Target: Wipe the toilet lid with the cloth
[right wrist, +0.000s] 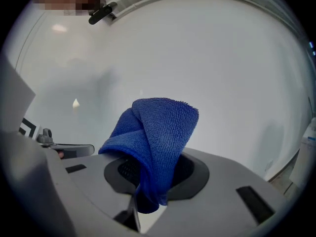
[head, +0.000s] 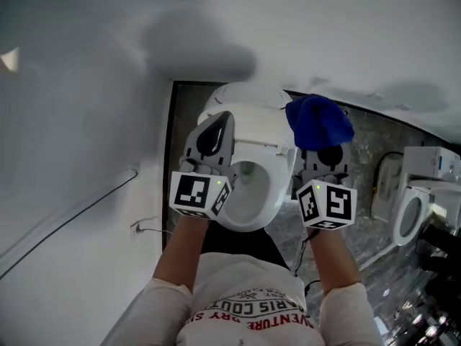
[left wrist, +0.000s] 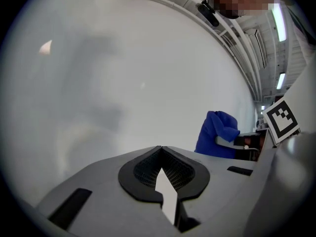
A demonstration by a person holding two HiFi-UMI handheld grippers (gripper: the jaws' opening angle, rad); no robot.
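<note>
Cloth is clamped, bunched, in the right gripper's closed jaws, above the right edge of the seat. The toilet lid appears to lie just left and farther away, so the right gripper is nearer it. The left gripper, jaws together and empty, hovers over the seat.

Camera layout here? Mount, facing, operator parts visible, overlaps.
Head view: on the person's head, steeply down at the toilet; shows forearms, shirt, left hand-held gripper, right hand-held gripper holding the cloth.
Left gripper view: on the left hand-held gripper, along its shut, empty jaws toward a white wall.
Right gripper view: on the right hand-held gripper, along jaws shut on the cloth.
Shared: all three show the cloth; each gripper view catches the other gripper.
</note>
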